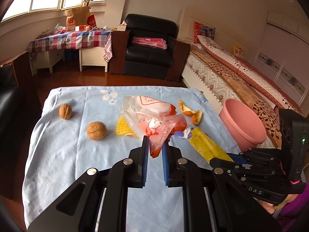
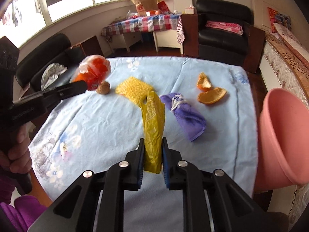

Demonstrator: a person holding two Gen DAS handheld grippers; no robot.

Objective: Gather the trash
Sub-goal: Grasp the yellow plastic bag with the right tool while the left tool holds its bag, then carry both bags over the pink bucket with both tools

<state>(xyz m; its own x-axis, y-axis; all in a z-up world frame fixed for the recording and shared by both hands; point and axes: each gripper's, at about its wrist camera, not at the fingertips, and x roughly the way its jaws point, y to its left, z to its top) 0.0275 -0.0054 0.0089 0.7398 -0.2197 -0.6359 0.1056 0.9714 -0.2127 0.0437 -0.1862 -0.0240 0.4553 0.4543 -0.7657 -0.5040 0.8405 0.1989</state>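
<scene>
Between the blue pads of the left gripper [image 1: 155,145] sat the lower corner of a crumpled clear-and-orange plastic bag [image 1: 152,116], pinched firmly and lifted a little from the pale blue flowered tablecloth [image 1: 67,154]. I think this hold was chosen so the light film would hang free and go into the bin in one piece. The right gripper [image 2: 152,154] was closed on a long yellow plastic bag [image 2: 153,121], whose far end lay on the cloth next to a folded purple towel [image 2: 185,116]. A pink plastic bin [image 2: 285,139] stood at the right edge of the table, close to both tools, probably to keep the carrying short. Two brown walnuts [image 1: 96,130], a yellow sponge [image 2: 133,89] and orange peels [image 2: 210,92] were lying on the cloth. The orange bag carried red Chinese print, too small to read; the right tool's handle showed the letters "DAS".
</scene>
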